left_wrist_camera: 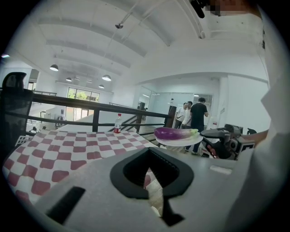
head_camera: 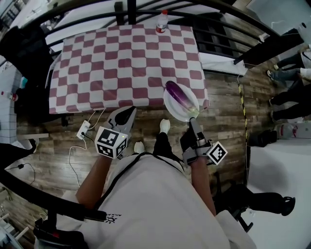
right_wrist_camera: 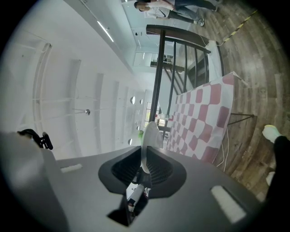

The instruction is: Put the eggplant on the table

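A purple eggplant (head_camera: 176, 92) with a green stem lies on a white plate (head_camera: 187, 113) held over the near right edge of the checkered table (head_camera: 121, 63). My right gripper (head_camera: 193, 121) is shut on the plate's near rim. In the right gripper view the plate (right_wrist_camera: 148, 136) stands edge-on between the jaws. My left gripper (head_camera: 127, 115) hovers just before the table's near edge, left of the plate, shut and holding nothing. The left gripper view shows the eggplant (left_wrist_camera: 174, 133) on the plate (left_wrist_camera: 181, 141), at the right above the cloth.
A clear bottle (head_camera: 162, 22) with a red cap stands at the table's far edge. A black railing (head_camera: 131, 9) runs behind the table. A white power strip (head_camera: 83, 130) with cables lies on the wooden floor at the left. Other people stand at the right (head_camera: 291, 73).
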### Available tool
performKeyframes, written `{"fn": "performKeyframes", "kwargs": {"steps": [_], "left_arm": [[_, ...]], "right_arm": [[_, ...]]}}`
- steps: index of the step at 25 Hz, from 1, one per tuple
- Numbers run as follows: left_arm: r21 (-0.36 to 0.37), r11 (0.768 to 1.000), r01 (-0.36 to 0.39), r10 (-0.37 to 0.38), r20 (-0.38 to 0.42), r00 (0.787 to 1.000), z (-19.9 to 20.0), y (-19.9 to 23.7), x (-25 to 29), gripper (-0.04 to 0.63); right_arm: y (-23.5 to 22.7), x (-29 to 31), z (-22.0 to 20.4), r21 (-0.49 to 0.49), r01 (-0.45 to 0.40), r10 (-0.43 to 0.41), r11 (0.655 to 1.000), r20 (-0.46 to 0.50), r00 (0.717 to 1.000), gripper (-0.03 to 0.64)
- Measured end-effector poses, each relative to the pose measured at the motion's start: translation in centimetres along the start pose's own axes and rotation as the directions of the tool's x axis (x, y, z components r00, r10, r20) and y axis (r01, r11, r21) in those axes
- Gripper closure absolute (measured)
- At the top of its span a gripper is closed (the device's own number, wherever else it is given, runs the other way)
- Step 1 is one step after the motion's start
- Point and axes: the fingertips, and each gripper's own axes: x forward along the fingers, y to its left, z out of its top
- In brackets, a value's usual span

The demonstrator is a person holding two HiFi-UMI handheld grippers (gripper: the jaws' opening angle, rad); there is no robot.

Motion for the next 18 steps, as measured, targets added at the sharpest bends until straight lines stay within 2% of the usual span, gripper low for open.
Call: {"fn": "performKeyframes", "kwargs": {"steps": [18], "left_arm": [[0.011,0.999,-0.039,0.039,0.013,0.999,6.9,1.1,14.8,0.594]], "right_arm": [[-2.0,9.8,13.2,-0.004,-0.034,0.034,0.999,-0.089,0.995,0.571]]}}
